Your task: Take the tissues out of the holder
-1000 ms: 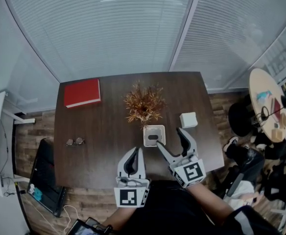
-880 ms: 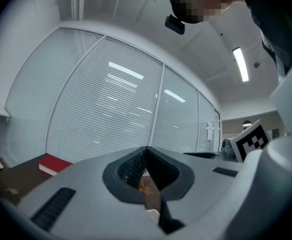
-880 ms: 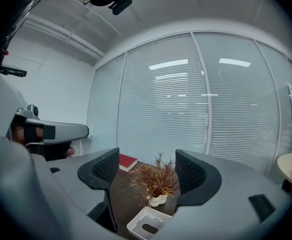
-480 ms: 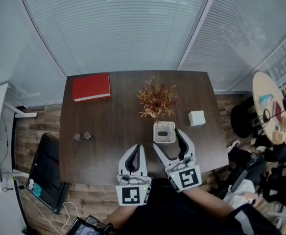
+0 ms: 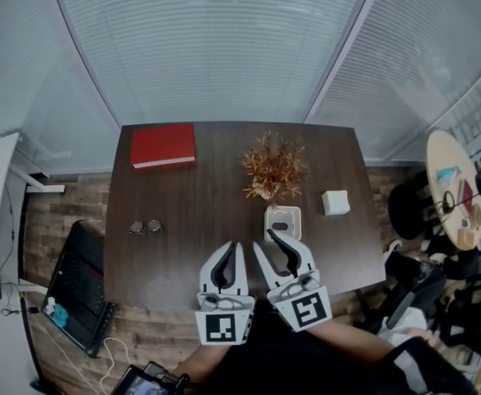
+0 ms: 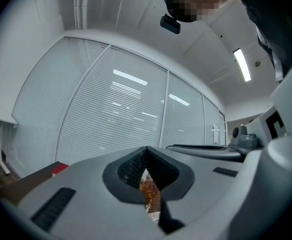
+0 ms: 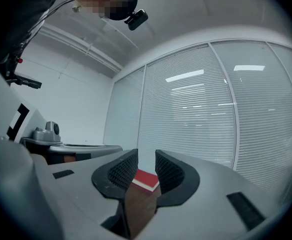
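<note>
- Head view: the white tissue holder (image 5: 282,223) stands on the dark worktop (image 5: 191,204), just ahead of the right hand-held gripper (image 5: 267,239) and slightly to the right of its tips. Whether a tip touches the holder cannot be told.
- The holder's top has a dark oval opening. Whether any tissue shows in it is too small to tell.
- Right hand-held gripper: in the right gripper view (image 7: 146,156) its jaws stand a narrow gap apart, having just been closing, with nothing between them. Only the worktop and the red book (image 7: 147,179) show through the gap.
- Left hand-held gripper (image 5: 233,246): it hovers over the near edge of the worktop, just left of the right one. In the left gripper view (image 6: 146,151) its jaws meet at the tips and hold nothing.
- A dried orange plant (image 5: 273,167) stands directly beyond the holder, farther from both hand-held grippers. It also shows through the slit below the left jaws' tips (image 6: 148,189).
- A small white box (image 5: 335,202) sits ahead and right of the right hand-held gripper, apart from the holder.
- A pair of glasses (image 5: 145,227) lies well to the left of the left hand-held gripper.
- The red book (image 5: 163,146) lies far ahead and left, at the back of the worktop.
</note>
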A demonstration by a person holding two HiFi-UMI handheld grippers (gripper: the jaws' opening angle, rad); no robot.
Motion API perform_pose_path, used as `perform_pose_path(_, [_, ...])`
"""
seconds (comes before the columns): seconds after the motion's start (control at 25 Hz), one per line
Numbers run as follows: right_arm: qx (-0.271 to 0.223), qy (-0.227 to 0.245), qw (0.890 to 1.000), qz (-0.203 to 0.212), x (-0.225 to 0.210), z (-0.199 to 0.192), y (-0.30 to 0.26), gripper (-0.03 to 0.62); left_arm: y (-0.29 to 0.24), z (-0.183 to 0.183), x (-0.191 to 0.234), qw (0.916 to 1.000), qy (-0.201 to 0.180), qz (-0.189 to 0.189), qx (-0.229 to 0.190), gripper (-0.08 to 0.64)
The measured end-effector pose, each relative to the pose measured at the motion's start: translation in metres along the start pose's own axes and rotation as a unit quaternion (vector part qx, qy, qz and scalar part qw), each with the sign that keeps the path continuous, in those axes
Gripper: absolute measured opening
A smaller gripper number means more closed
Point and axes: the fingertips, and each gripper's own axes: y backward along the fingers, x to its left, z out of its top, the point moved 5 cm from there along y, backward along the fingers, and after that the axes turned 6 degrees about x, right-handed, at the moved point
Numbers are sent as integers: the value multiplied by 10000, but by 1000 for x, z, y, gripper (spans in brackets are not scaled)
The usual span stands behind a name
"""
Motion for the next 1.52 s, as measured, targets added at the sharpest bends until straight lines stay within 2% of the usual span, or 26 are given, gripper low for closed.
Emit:
perform_pose_path(0.16, [-68, 38, 9999, -65, 5, 4, 3, 37, 9, 1, 1, 10000, -57, -3, 42, -2])
perform_pose_path(0.24, [-128, 48, 9999, -53, 9, 6, 3, 18, 13, 1, 1, 10000, -29, 19, 47, -2])
perform_pose_path(0.44, [-52, 20, 10000, -44, 17, 6, 10, 18, 24, -1, 0, 9999, -105, 73, 60, -2])
perform_pose_path(0.84, [-167, -69, 9996, -234, 21, 8, 28, 9, 36, 2, -8, 9993, -350, -103, 19, -2])
perform_pose_path(1.08, [-294, -69, 9990, -335, 26, 9, 28, 9, 39, 4, -7, 9993, -327, -148, -40, -2])
perform_pose_path(1.52, [-177, -59, 9987, -465, 25, 6, 30, 9, 39, 4, -6, 9992, -356, -195, -66, -2])
